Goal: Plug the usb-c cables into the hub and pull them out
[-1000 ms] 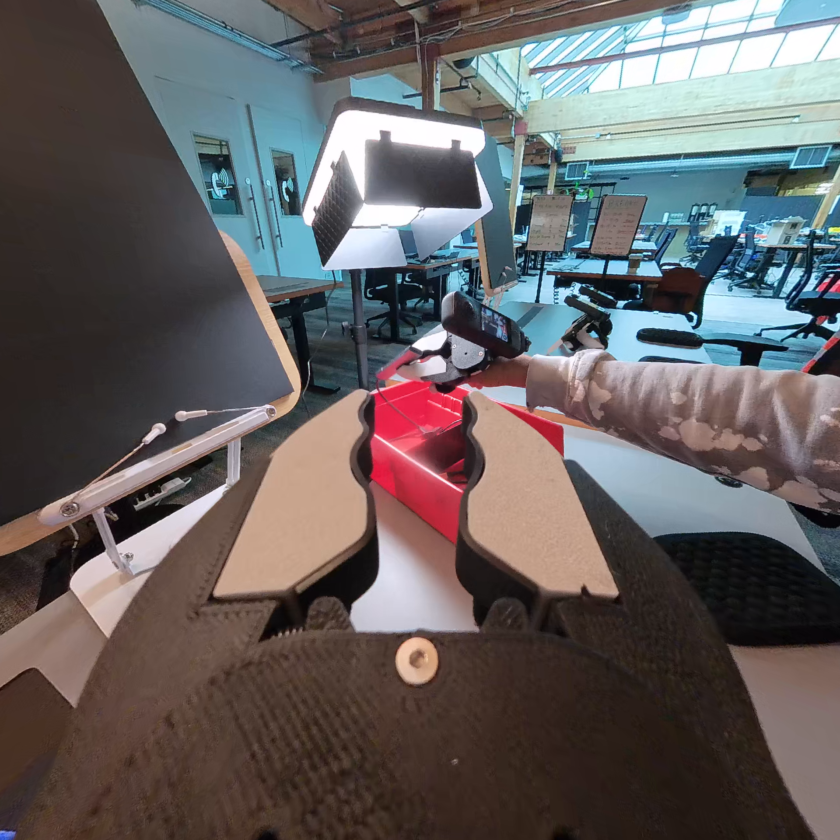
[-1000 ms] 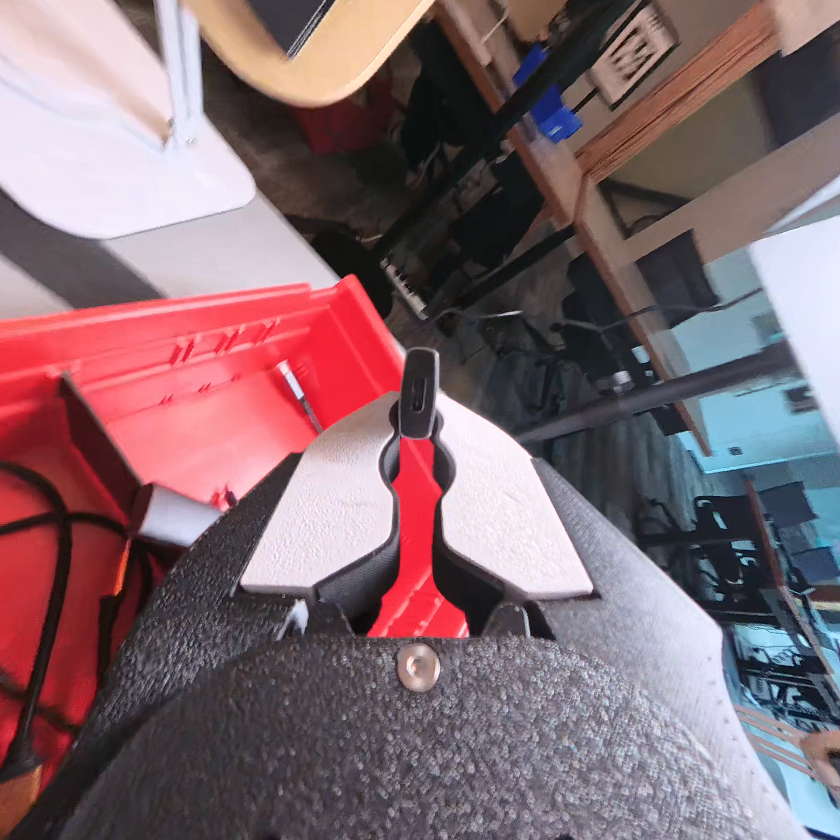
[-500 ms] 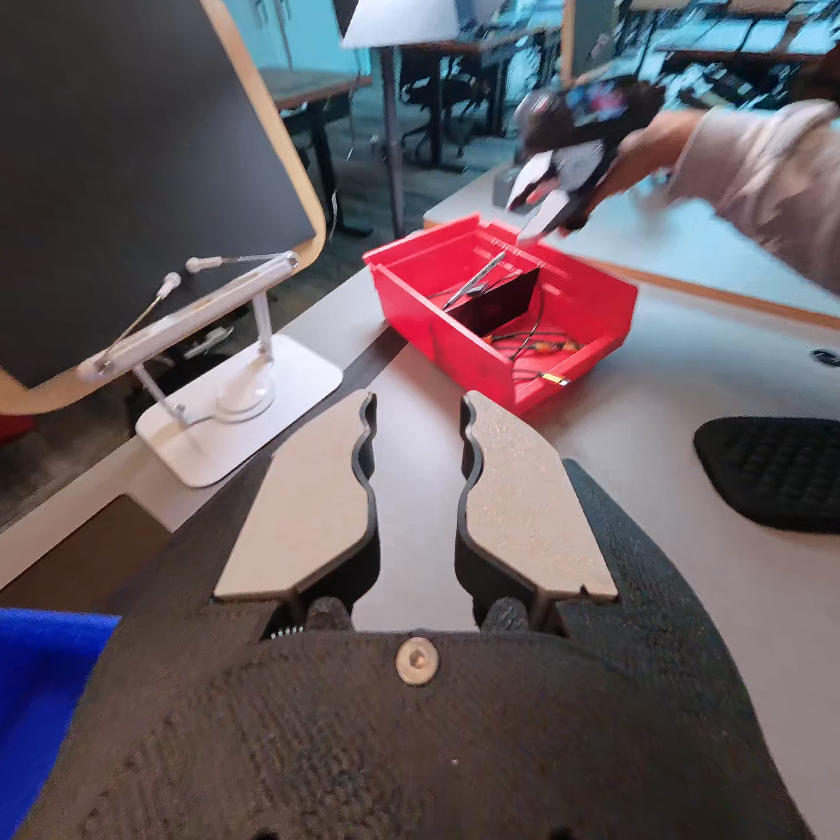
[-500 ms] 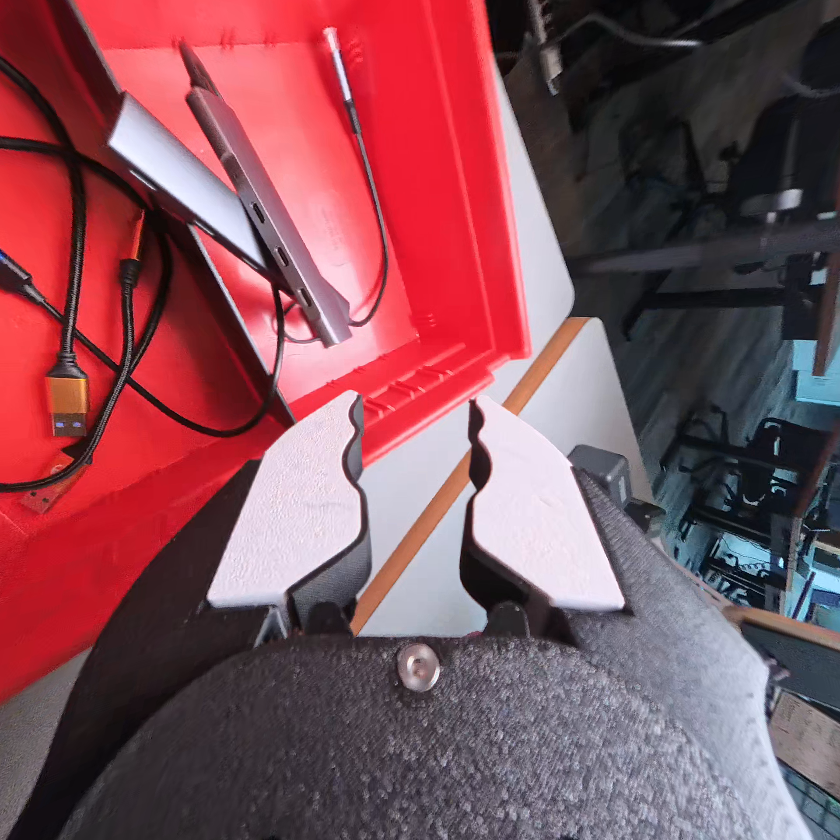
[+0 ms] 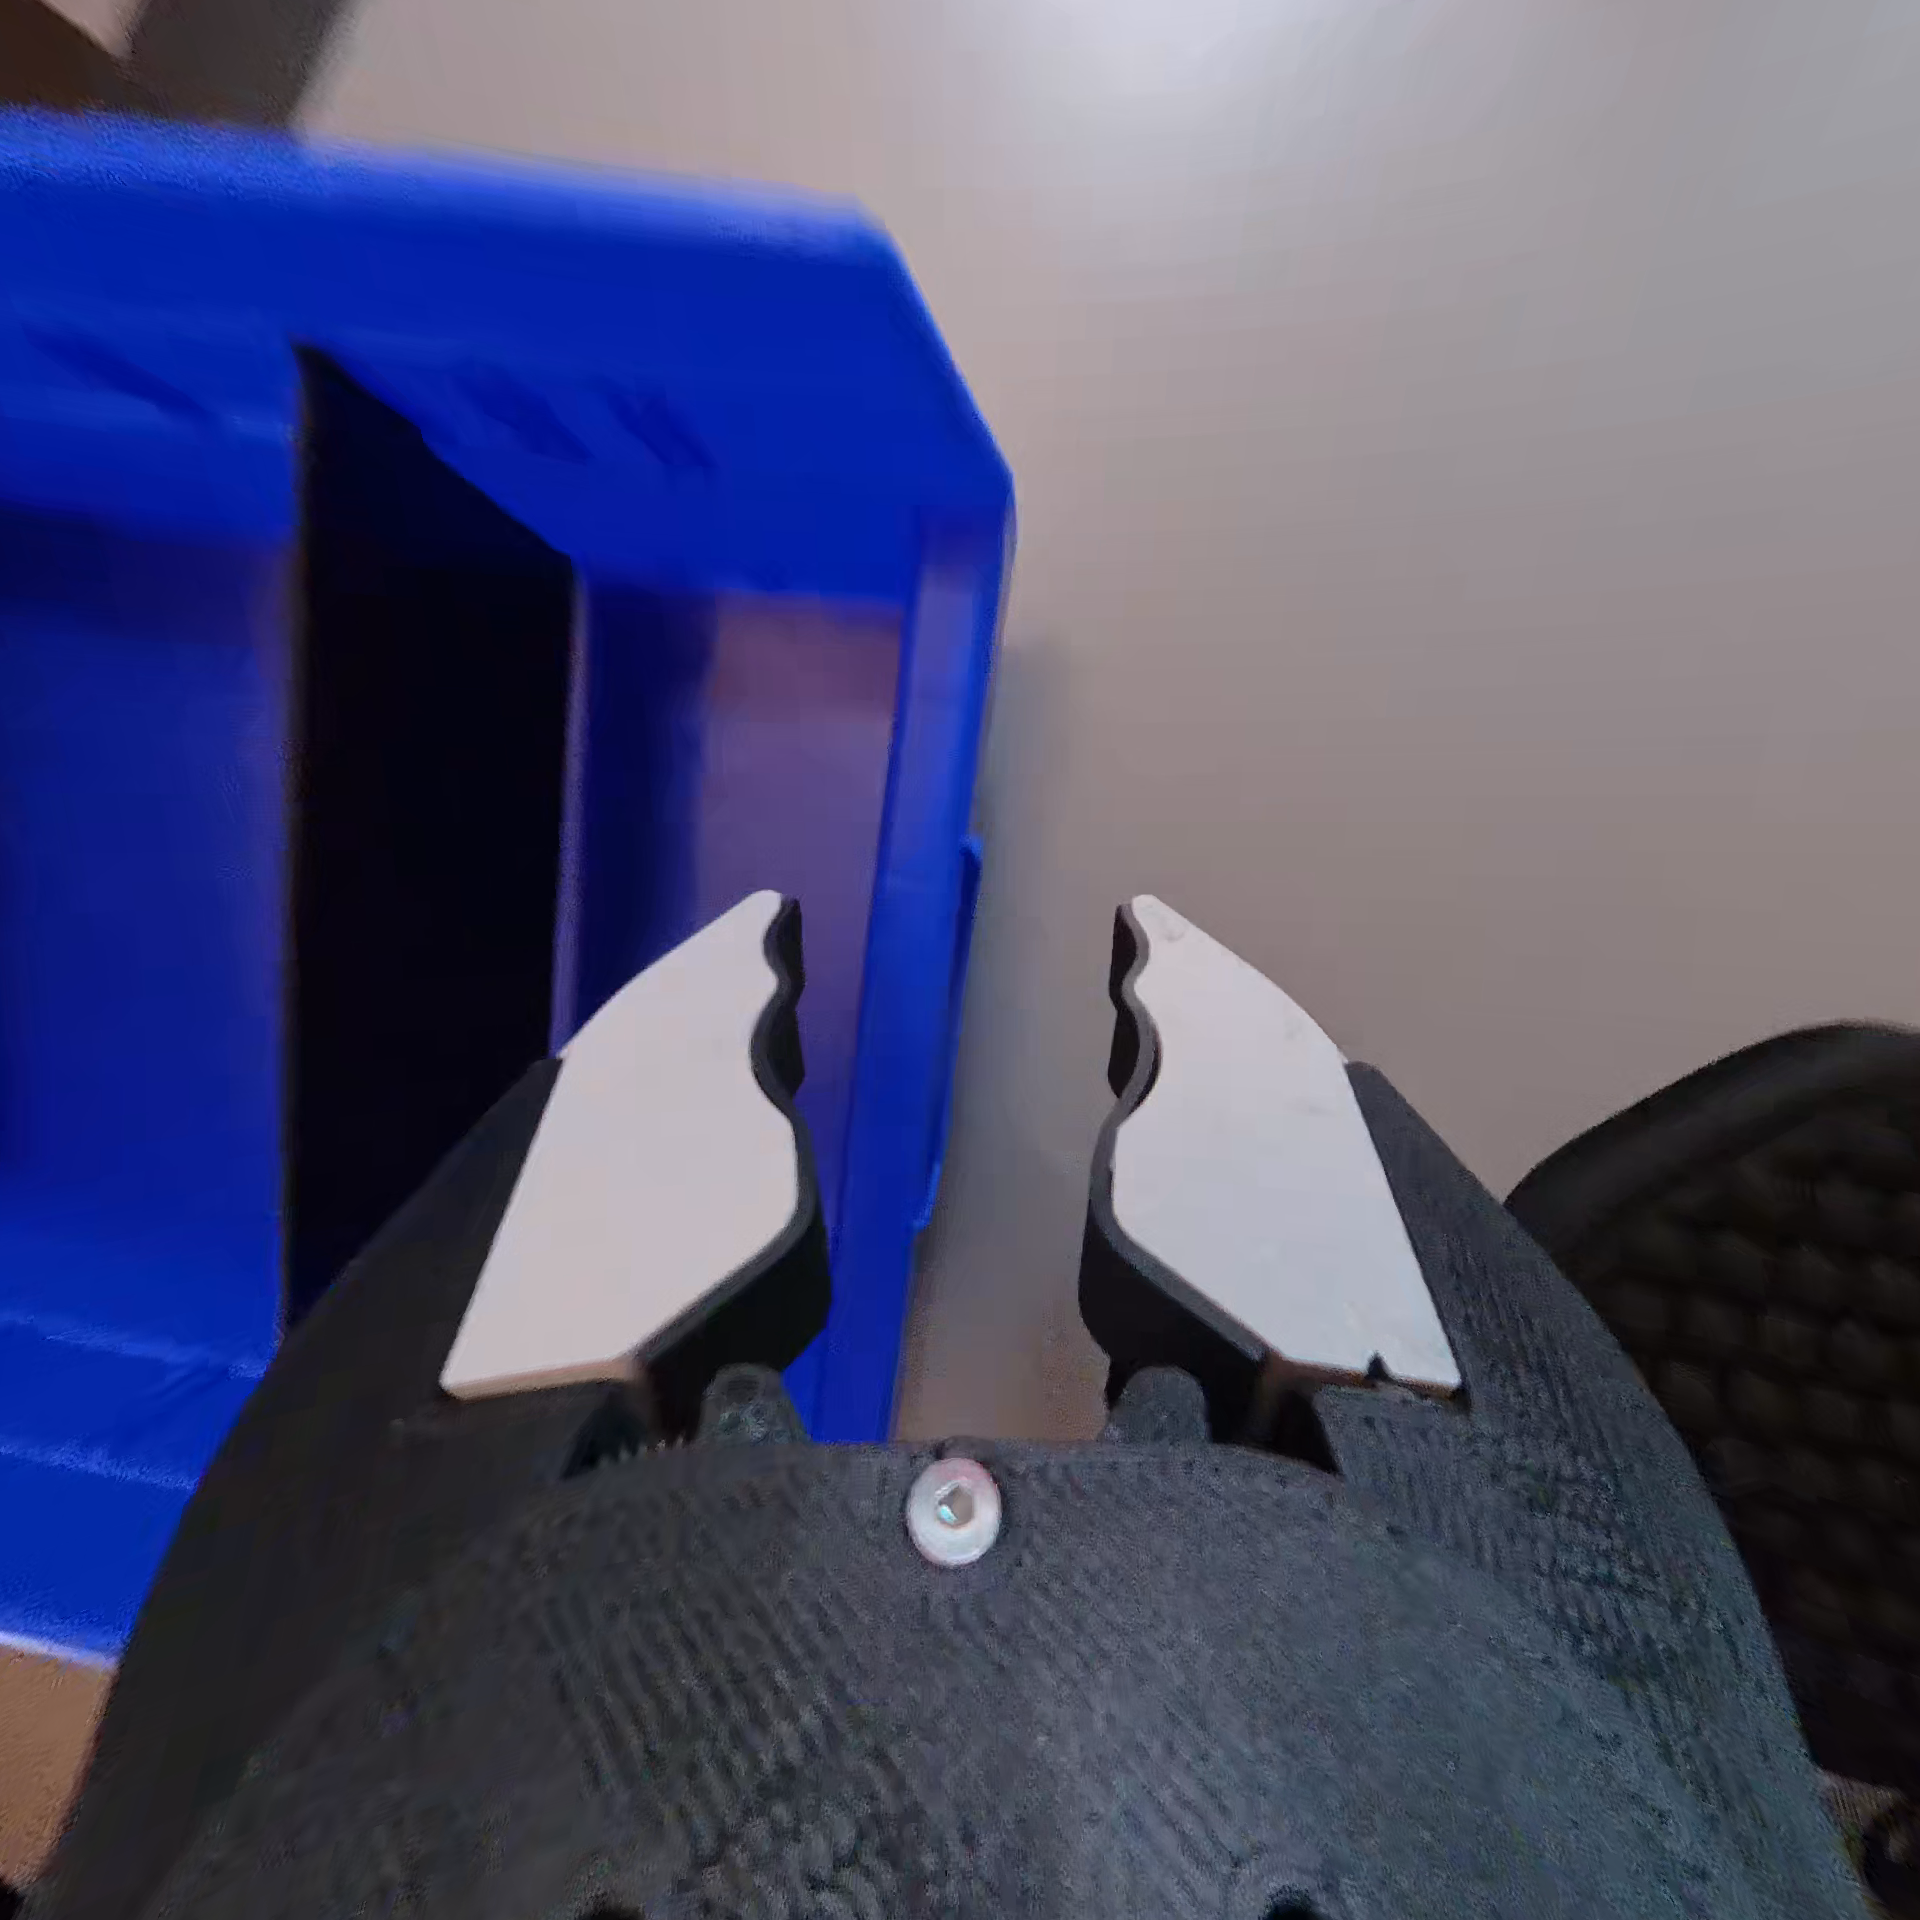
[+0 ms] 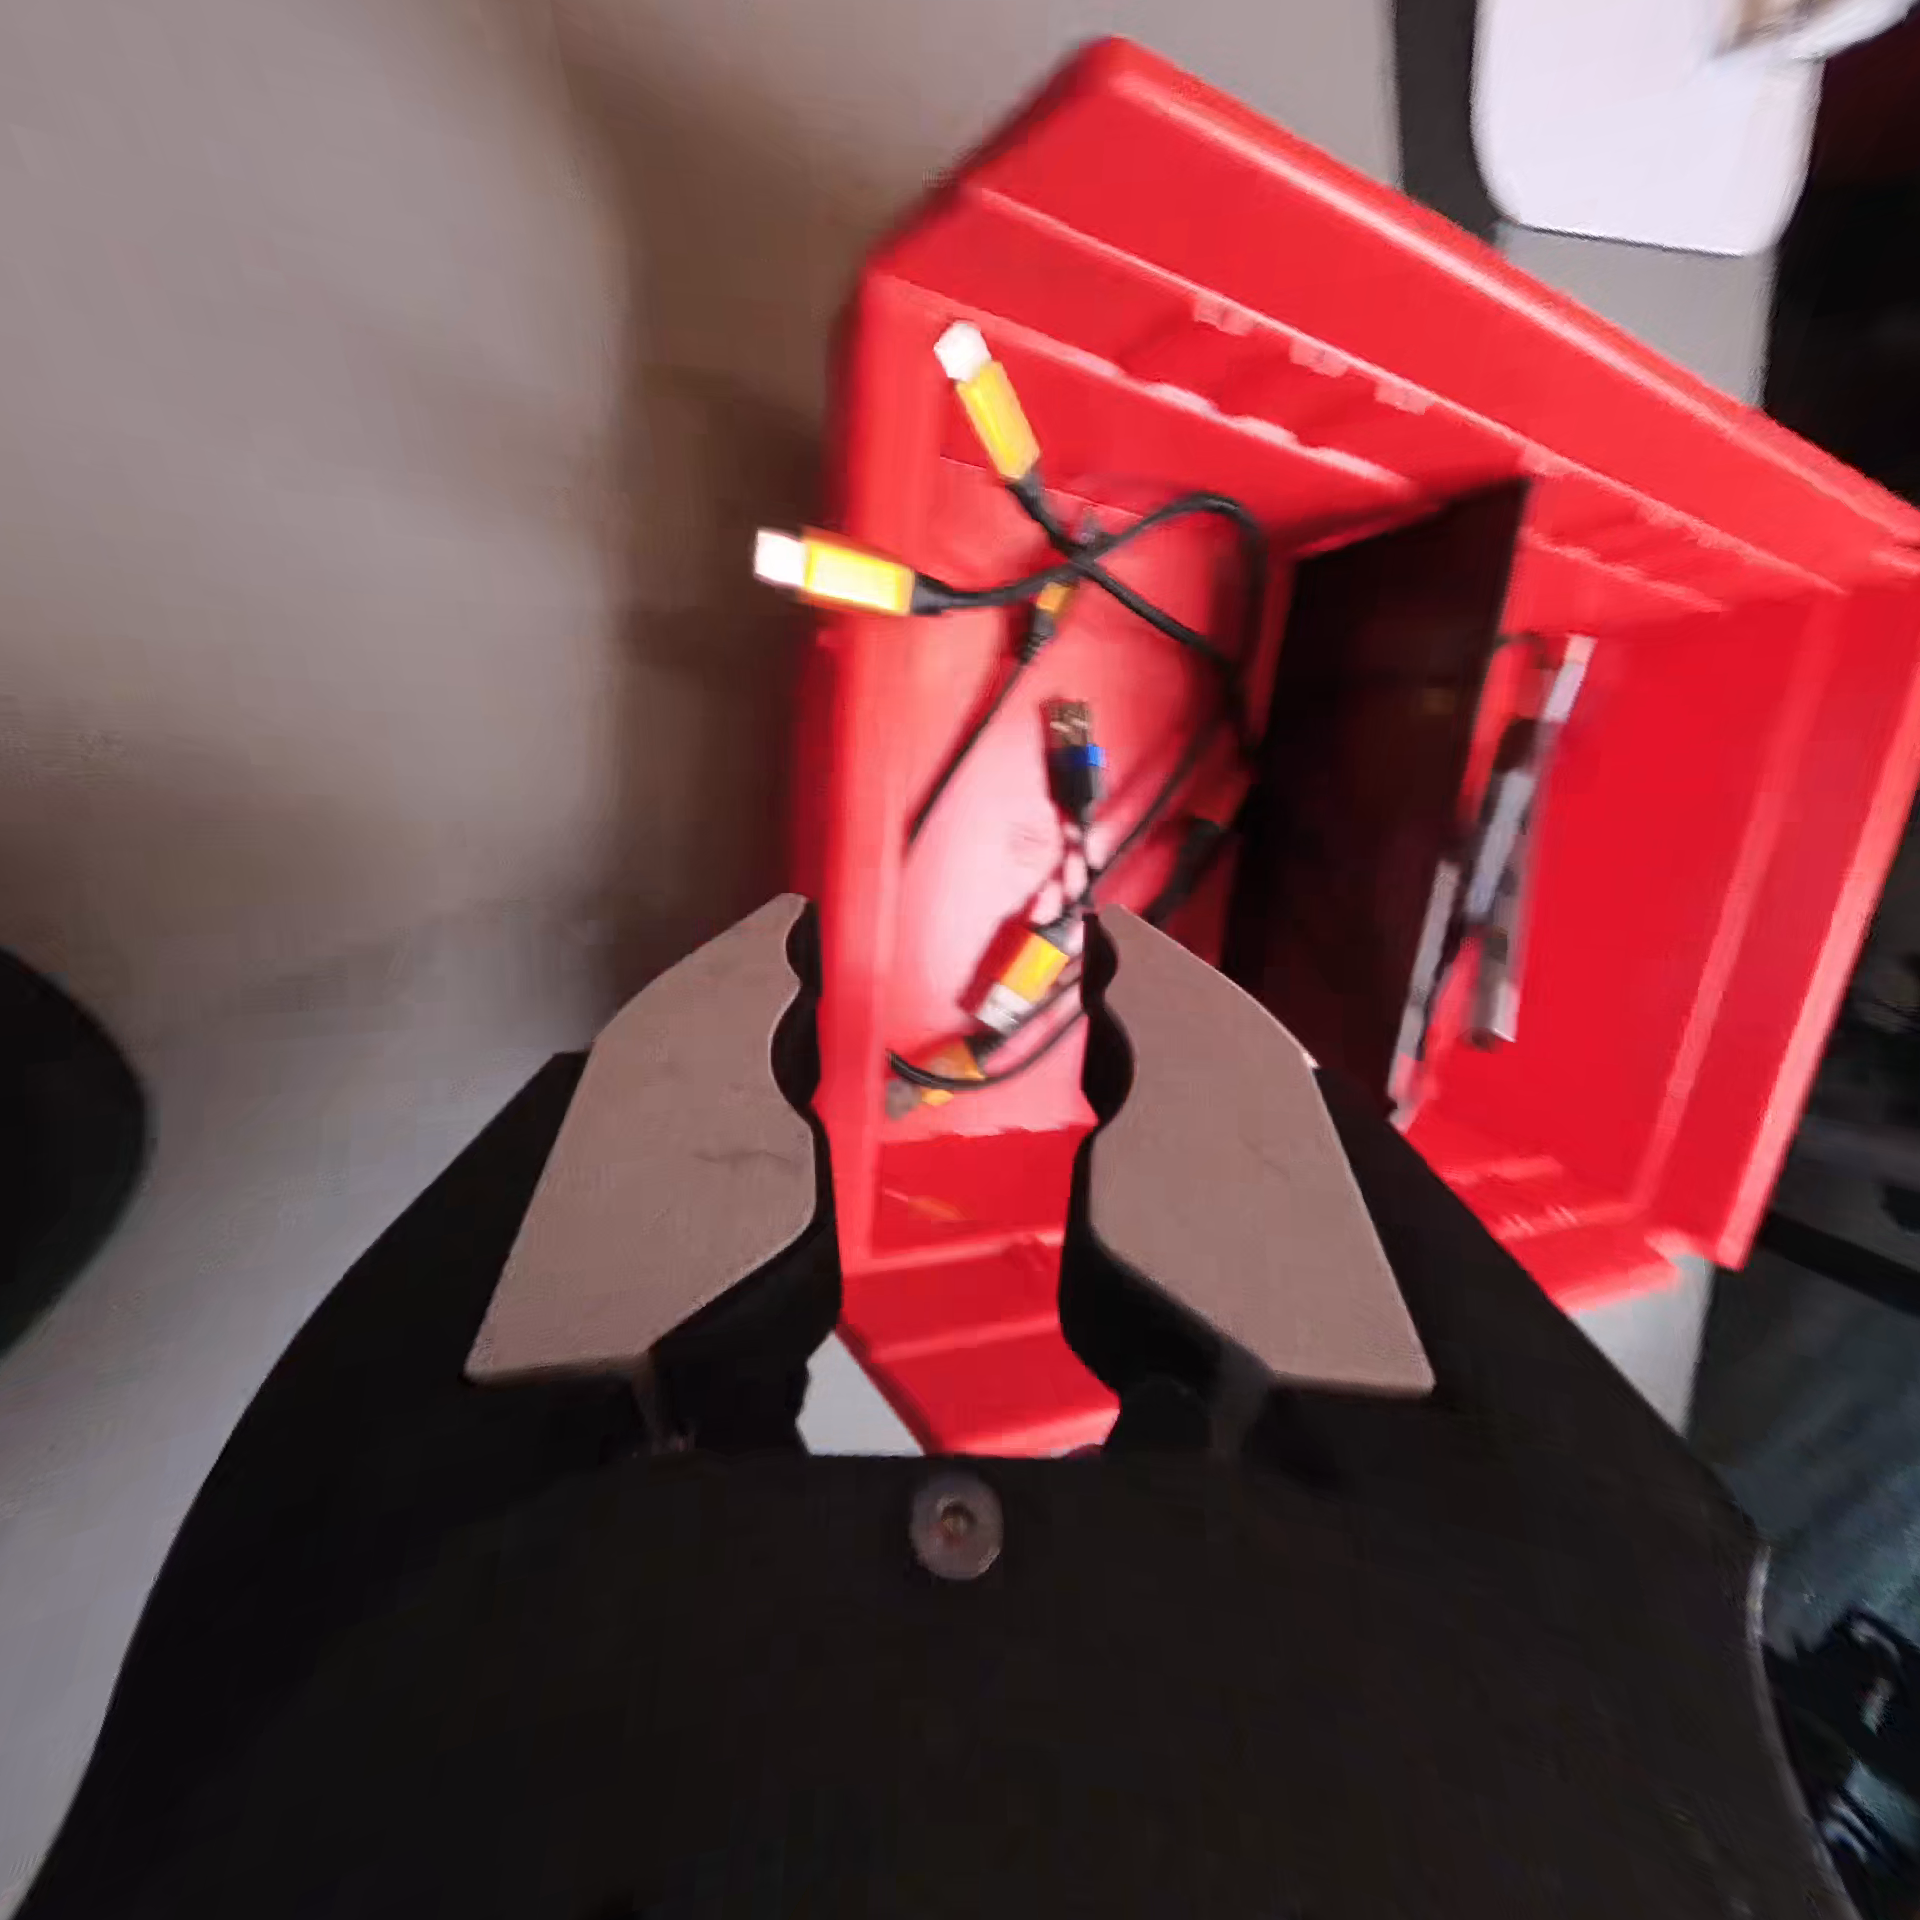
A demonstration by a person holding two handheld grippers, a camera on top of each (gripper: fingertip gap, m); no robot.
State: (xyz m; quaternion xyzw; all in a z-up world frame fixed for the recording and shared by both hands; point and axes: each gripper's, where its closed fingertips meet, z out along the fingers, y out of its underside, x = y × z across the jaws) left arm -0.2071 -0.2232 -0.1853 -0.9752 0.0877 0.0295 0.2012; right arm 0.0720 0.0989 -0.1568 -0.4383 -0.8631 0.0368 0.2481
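In the right wrist view a red bin (image 6: 1714, 727) lies on the grey table (image 6: 312, 416). Its left compartment holds tangled black cables (image 6: 1195, 540) with orange plugs (image 6: 842, 577) and one blue plug (image 6: 1075, 769). A black divider (image 6: 1382, 779) splits the bin. Grey hubs (image 6: 1486, 862) lie in the right compartment, blurred. My right gripper (image 6: 951, 920) is open and empty above the bin's near left corner. My left gripper (image 5: 956, 914) is open and empty. It hovers over the right wall of a blue bin (image 5: 914, 520); no cable or hub shows in the left wrist view.
The blue bin has a black divider (image 5: 426, 779) inside. A black textured mat (image 5: 1714, 1299) lies right of the left gripper and also shows at the left edge of the right wrist view (image 6: 52, 1143). A white stand base (image 6: 1642, 104) sits beyond the red bin.
The right gripper let go of the USB-C plug it held, opened, and drew back over the cable compartment. The left gripper swung down from facing the red bin to over the blue bin and opened wider.
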